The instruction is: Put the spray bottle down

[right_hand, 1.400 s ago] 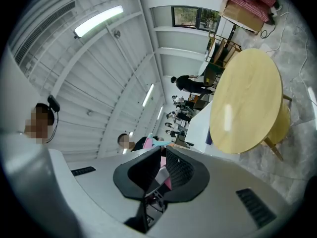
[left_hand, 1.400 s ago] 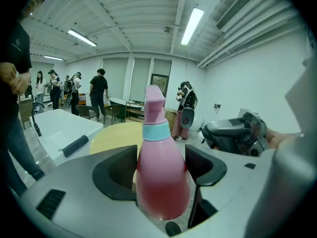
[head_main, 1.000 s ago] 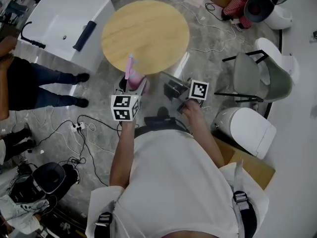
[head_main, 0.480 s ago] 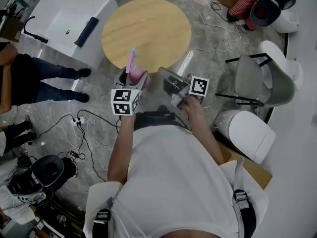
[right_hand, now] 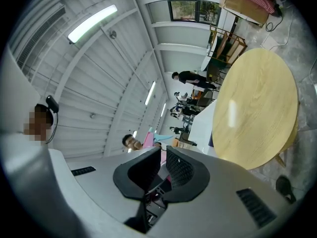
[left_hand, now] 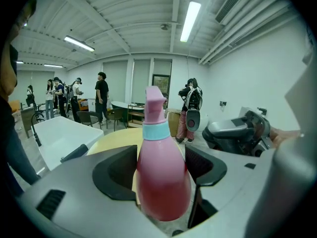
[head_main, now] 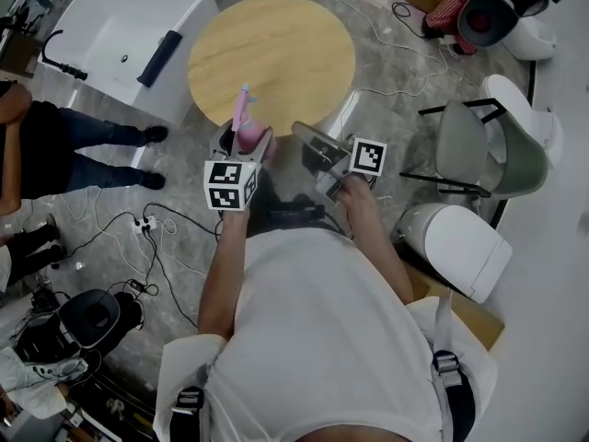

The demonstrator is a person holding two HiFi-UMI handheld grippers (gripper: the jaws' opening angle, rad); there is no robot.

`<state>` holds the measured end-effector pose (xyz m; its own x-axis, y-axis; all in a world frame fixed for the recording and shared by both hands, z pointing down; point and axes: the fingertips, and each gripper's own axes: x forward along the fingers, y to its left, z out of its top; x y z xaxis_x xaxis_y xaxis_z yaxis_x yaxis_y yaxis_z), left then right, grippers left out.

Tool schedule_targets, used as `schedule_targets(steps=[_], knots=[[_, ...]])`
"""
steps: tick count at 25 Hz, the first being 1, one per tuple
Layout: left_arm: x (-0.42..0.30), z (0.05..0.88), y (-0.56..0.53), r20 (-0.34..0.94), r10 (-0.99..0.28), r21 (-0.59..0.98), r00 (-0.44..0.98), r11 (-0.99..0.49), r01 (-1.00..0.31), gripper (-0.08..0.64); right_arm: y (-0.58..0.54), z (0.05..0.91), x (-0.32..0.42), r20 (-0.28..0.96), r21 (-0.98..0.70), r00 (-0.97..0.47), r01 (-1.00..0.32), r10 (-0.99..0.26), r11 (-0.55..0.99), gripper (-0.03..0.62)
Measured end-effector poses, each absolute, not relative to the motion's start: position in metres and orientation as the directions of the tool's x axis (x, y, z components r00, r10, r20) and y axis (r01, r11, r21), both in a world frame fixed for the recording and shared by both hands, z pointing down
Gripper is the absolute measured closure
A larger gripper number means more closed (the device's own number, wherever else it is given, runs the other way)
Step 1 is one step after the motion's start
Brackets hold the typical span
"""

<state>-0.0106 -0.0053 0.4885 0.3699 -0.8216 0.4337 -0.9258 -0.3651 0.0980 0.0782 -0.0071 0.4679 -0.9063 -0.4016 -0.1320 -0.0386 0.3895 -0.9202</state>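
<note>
The person wears a white T-shirt (head_main: 322, 339) with 2 grey-buckled straps (head_main: 445, 368); left gripper (head_main: 245, 138) and right gripper (head_main: 306, 136) carry black-and-white marker cubes (head_main: 228, 185).

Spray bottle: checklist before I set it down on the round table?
1. Grip: ok. The left gripper is closed on the spray bottle.
2. Bottle attitude: ok. It is roughly upright, nozzle on top.
3. Landing spot: ok. Nothing shows on the round table.
4. Bottle base over the tabletop: cannot tell. In the head view it sits at the table's near edge, and its height is unclear.
5. Right gripper: ok. Its jaws are closed and empty, and it is off to the side of the bottle.
</note>
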Motion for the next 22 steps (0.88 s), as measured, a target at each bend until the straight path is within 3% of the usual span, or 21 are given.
schedule_targets(steps=[22], knots=[[-0.062, 0.502, -0.141, 0.393, -0.794, 0.159, 0.465, -0.439, -0.884, 0.255, -0.128, 0.479, 0.022, -0.015, -0.919, -0.884, -0.172, -0.467, 0.355, 0.569]])
